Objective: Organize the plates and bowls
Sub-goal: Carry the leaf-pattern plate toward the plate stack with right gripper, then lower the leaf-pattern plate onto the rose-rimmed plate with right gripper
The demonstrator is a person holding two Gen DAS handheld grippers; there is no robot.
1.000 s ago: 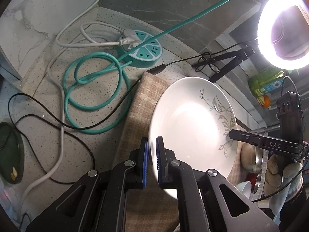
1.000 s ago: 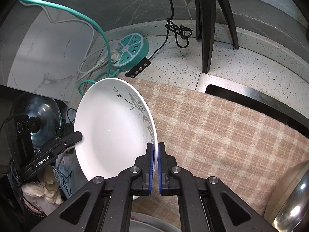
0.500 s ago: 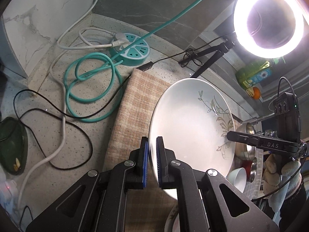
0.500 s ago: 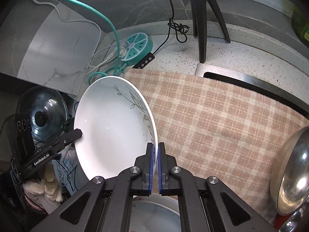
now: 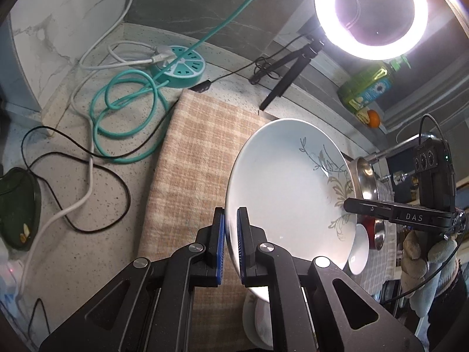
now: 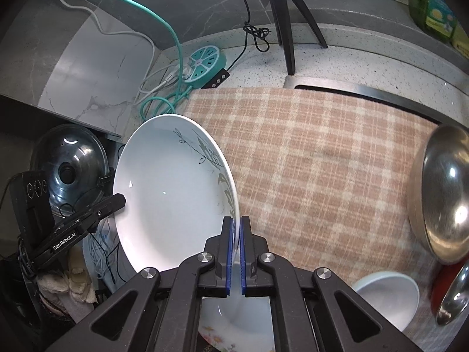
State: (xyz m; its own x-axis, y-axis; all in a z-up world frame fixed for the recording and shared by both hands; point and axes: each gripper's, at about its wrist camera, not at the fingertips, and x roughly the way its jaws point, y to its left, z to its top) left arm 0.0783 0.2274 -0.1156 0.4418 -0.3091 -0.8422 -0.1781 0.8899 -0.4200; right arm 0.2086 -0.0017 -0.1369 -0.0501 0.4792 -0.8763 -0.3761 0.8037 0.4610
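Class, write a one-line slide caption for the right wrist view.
Both grippers, right and left, pinch opposite rims of a leaf-patterned white plate above a checked cloth.

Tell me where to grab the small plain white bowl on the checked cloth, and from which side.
Take the small white bowl by its thin rim, one finger inside and one outside. It sits upright and open-topped, so come down from above at the edge toward the bare checked cloth; the steel bowls crowd its far side. Both hand-held grippers currently pinch the leaf-patterned plate.
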